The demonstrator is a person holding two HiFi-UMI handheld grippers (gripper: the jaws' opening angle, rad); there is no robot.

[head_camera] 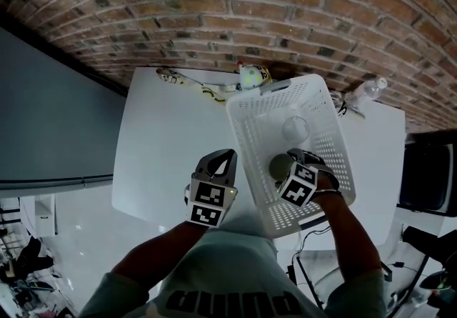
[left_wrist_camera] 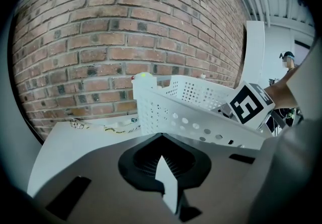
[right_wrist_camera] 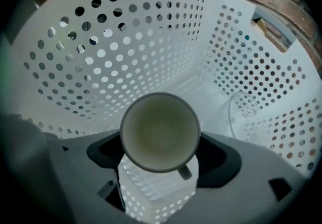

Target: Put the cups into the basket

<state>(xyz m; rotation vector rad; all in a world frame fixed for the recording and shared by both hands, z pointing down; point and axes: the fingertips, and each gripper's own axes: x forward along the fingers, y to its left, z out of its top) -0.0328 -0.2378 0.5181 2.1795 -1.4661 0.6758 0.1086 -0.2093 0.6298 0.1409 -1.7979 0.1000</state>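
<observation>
Now the right gripper [head_camera: 293,166] is down inside the white basket [head_camera: 244,152], and its jaws are clamped on a cup [right_wrist_camera: 160,132]. In the right gripper view the cup sits squarely between the two dark pads, one on either flank, with its open mouth turned toward the camera. It's a smooth, round, pale grey-green cup with a thick rim, and a small stubby handle [right_wrist_camera: 185,171] pokes out at its lower right. Whether the cup's base touches the basket floor can't be made out, because the cup's own body hides it.

The basket is plastic and rectangular with rounded corners, its walls punched all over with rows of round holes. A second, clear cup [right_wrist_camera: 246,112] rests on the floor deeper in the basket, just beyond the held one and to its right. It's transparent and hard to trace against the white.

Over on the left, the left gripper [head_camera: 221,161] hangs above the white table [head_camera: 164,152] just beside the basket's outer wall. Its jaws are drawn together with nothing in them, only a thin sliver of table showing between.

Behind everything runs a rough red-brick wall [left_wrist_camera: 100,42]. At the table's far edge sit a small green-topped object [head_camera: 248,77] and a clear bottle [head_camera: 368,89], both too small to read further.
</observation>
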